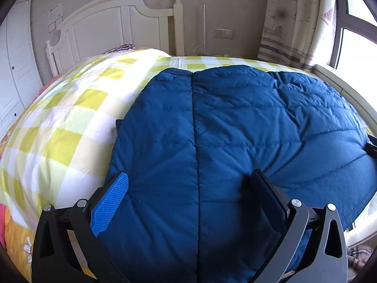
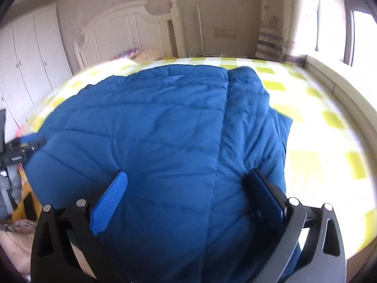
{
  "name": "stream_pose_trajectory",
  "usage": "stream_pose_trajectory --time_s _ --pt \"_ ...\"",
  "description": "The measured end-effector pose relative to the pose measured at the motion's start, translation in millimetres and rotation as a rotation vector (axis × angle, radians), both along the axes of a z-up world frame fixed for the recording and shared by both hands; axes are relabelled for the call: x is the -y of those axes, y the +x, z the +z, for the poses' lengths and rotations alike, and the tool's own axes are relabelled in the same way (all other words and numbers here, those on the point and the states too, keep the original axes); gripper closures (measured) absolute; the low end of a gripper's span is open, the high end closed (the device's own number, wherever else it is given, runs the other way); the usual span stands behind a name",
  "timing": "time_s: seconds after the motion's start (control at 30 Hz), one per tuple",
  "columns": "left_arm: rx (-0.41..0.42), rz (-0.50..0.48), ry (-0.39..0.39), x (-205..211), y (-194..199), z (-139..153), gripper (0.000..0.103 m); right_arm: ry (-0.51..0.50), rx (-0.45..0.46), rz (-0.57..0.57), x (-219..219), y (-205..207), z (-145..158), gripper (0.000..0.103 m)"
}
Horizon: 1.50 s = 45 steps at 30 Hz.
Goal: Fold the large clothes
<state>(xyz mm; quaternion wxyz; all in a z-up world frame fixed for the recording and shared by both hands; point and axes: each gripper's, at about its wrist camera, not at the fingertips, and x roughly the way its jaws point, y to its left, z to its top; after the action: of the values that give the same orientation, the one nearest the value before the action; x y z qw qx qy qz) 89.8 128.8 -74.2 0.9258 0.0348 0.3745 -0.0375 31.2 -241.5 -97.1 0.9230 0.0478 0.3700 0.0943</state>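
Observation:
A large blue quilted down jacket (image 1: 235, 127) lies spread on the bed, back side up, with a centre seam running away from me. It also fills the right wrist view (image 2: 153, 129), where one side lies folded over near the right edge. My left gripper (image 1: 190, 184) is open, its jaws wide apart over the jacket's near hem. My right gripper (image 2: 188, 184) is open over the near hem further right. Neither grips fabric. The other gripper shows at the far right of the left view (image 1: 372, 148) and the far left of the right view (image 2: 21, 151).
The bed has a yellow and white checked sheet (image 1: 70, 118) and a white headboard (image 1: 117, 21) at the far end. White wardrobes (image 2: 30, 59) stand on the left. A window and curtain (image 1: 289, 28) are on the right. Orange bedding (image 1: 16, 235) hangs at the near left.

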Motion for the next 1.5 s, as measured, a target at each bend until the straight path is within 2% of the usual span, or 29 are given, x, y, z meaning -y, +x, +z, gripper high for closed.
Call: stream_pose_trajectory --time_s 0.07,0.1,0.17,0.23,0.3,0.37,0.43,0.57,0.7,0.77,0.87,0.93,1.0,1.07,1.13,1.23,1.33,1.4,1.5 --pt "-0.001 0.022 0.016 7.9 -5.4 8.3 0.004 -0.062 -0.008 -0.044 -9.7 -0.8 7.3 0.003" --pt "0.018 -0.025 -0.004 15.9 -12.9 14.4 0.004 -0.110 -0.003 -0.071 -19.1 -2.7 15.7 0.006" --pt "0.061 -0.112 0.009 38.1 -30.9 22.8 0.004 -0.132 0.066 -0.028 -40.7 -14.9 30.7 0.005" --pt "0.070 -0.204 0.078 69.6 -40.8 18.2 0.004 -0.118 0.110 0.061 -67.5 -25.2 37.3 0.005" --pt "0.049 -0.207 0.165 86.2 -39.4 2.1 0.004 -0.188 0.091 0.175 -103.1 -27.2 24.8 0.004" --pt "0.024 -0.203 0.130 81.6 -34.2 -3.8 0.004 -0.263 0.085 0.191 -119.8 -24.0 4.1 0.002" --pt "0.003 -0.222 0.093 74.4 -30.8 -3.9 0.004 -0.223 0.084 0.199 -113.2 -21.2 0.3 0.002" --pt "0.006 -0.230 0.095 71.5 -31.0 -3.7 0.004 -0.229 0.058 0.191 -105.3 -19.9 12.2 0.003" --pt "0.008 -0.233 0.087 71.6 -34.9 -4.9 0.004 -0.182 0.109 0.055 -67.6 -31.5 25.6 0.003" --pt "0.009 -0.233 0.083 72.0 -32.0 -5.7 0.004 -0.169 0.087 -0.026 -43.7 -24.7 17.9 0.003" --pt "0.007 -0.234 0.081 71.7 -30.6 -6.0 0.004 -0.013 0.056 -0.014 -11.5 -23.6 -2.3 0.002" --pt "0.008 -0.236 0.085 71.9 -30.3 -6.2 0.004 -0.031 0.044 -0.016 -11.1 -23.9 1.6 0.003" --pt "0.009 -0.238 0.087 71.9 -30.2 -6.5 0.004 -0.027 0.070 -0.032 -6.9 -30.5 11.2 0.003" --pt "0.010 -0.242 0.087 71.5 -30.3 -6.4 0.004 0.049 0.102 -0.063 7.7 -45.8 15.0 0.003" --pt "0.010 -0.243 0.087 71.9 -30.2 -6.5 0.004 0.174 0.129 -0.120 34.8 -67.0 16.2 0.003" --pt "0.011 -0.243 0.087 70.9 -29.8 -6.5 0.004 0.314 0.157 -0.198 63.8 -103.0 11.0 0.008" --pt "0.012 -0.241 0.087 71.2 -29.8 -6.7 0.004 0.423 0.140 -0.255 81.2 -132.9 -2.2 0.020" --pt "0.011 -0.240 0.088 71.2 -29.6 -6.9 0.004 0.503 0.099 -0.243 85.7 -140.3 -15.3 0.023" --pt "0.012 -0.241 0.088 71.3 -29.6 -7.1 0.004 0.569 0.075 -0.213 84.5 -138.8 -28.9 0.031"
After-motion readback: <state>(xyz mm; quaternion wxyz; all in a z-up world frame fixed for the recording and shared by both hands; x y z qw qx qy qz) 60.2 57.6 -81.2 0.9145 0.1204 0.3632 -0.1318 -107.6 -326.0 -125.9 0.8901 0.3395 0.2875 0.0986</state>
